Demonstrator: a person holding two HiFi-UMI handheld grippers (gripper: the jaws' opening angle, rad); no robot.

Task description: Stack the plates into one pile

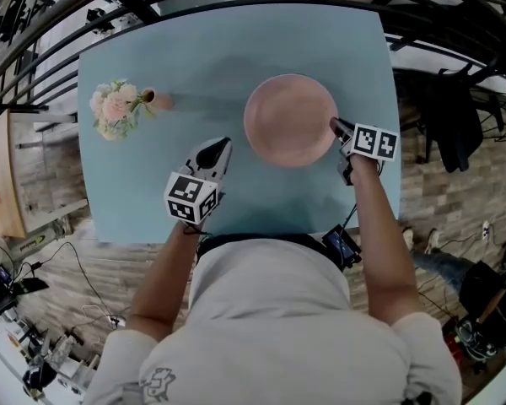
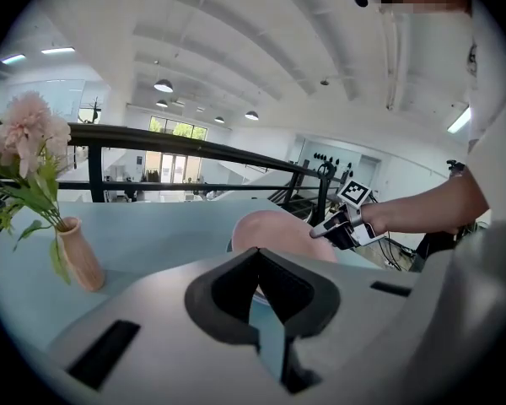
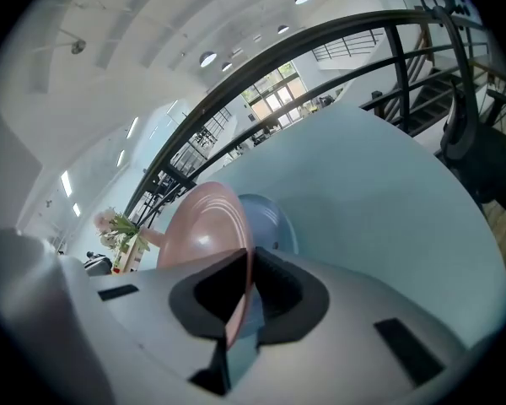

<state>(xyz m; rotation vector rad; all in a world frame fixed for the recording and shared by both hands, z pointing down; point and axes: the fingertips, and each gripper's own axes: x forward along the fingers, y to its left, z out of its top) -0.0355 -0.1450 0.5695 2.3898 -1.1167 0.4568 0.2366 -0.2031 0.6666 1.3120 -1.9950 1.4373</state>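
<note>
A pink plate point(image 1: 289, 118) lies over the middle of the light blue table point(image 1: 194, 57). My right gripper point(image 1: 336, 125) is shut on its right rim. In the right gripper view the pink plate point(image 3: 204, 226) stands edge-on between the jaws of the right gripper point(image 3: 240, 298), and a blue plate point(image 3: 270, 222) shows right behind it. My left gripper point(image 1: 222, 148) hovers to the left of the pink plate, apart from it. In its own view the left gripper point(image 2: 261, 294) is shut and holds nothing; beyond it are the pink plate point(image 2: 274, 230) and the right gripper point(image 2: 325, 228).
A small tan vase point(image 1: 148, 99) with pink flowers point(image 1: 114, 108) stands at the table's left; the vase point(image 2: 78, 256) also shows in the left gripper view. Dark railings point(image 1: 455, 24) curve round the table's far side. The front table edge is near my body.
</note>
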